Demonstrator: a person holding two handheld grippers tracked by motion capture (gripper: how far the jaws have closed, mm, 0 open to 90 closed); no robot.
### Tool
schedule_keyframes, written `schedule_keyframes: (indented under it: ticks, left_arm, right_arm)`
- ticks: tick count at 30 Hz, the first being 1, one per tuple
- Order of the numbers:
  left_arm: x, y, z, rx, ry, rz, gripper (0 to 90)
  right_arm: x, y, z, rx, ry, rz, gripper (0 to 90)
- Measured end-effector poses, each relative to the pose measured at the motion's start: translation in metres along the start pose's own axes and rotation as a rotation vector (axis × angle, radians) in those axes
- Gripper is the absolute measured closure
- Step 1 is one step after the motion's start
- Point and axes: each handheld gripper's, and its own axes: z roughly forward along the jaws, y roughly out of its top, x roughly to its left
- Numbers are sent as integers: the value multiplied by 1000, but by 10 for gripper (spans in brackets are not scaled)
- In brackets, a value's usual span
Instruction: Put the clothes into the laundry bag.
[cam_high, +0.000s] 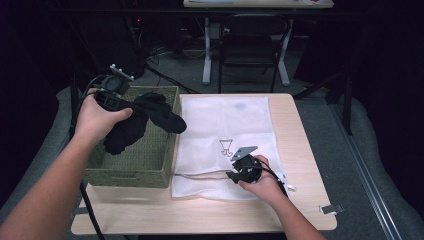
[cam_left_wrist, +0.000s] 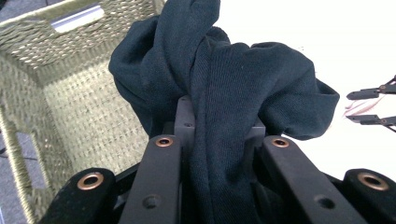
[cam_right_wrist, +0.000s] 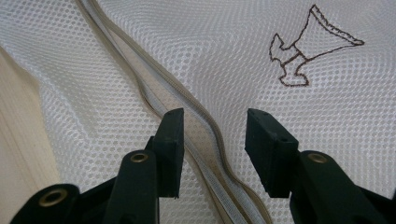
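A: We log the left tool (cam_high: 114, 90) clamped on a dark, soft knit garment (cam_high: 137, 122); in the left gripper view the cloth (cam_left_wrist: 224, 93) is pinched between its pads and bulges out above them. The garment hangs over the woven olive-green rectangular basket (cam_high: 131, 172), one end drooping past the basket's right rim toward the white mesh laundry bag (cam_high: 225, 120).

B: And the right tool (cam_high: 243, 167)?

A: Standing half wide, gripping nothing. In the right gripper view the beige zipper (cam_right_wrist: 196, 135) of the bag runs up between its pads (cam_right_wrist: 170, 140) without touching them. We place it on the bag's near edge, below the small brown stitched emblem (cam_right_wrist: 306, 51).

B: So which relation matters?

A: The bag lies flat on the pale wooden worktop (cam_high: 300, 210), directly right of the basket and touching it. Its zipper edge runs along the bag's near side, left to right. The right tool is already at it; the garment sits left of the bag, well apart from the zipper.

B: Our judgement: the mouth wants opening before the garment crosses over.
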Motion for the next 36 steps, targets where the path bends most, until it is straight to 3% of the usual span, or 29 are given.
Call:
schedule_keyframes:
  ticks: [16,26,36]
  left_arm:
    - [-21,10,9,-1,-37,48,761]
    - [-31,14,14,2,-53,71,760]
    - [-39,16,21,5,-73,89,760]
  right_arm:
    - [0,-1,7,25,0,-15,629]
    - [0,-1,10,35,-1,20,625]
    - [-3,-2,14,39,0,-10,687]
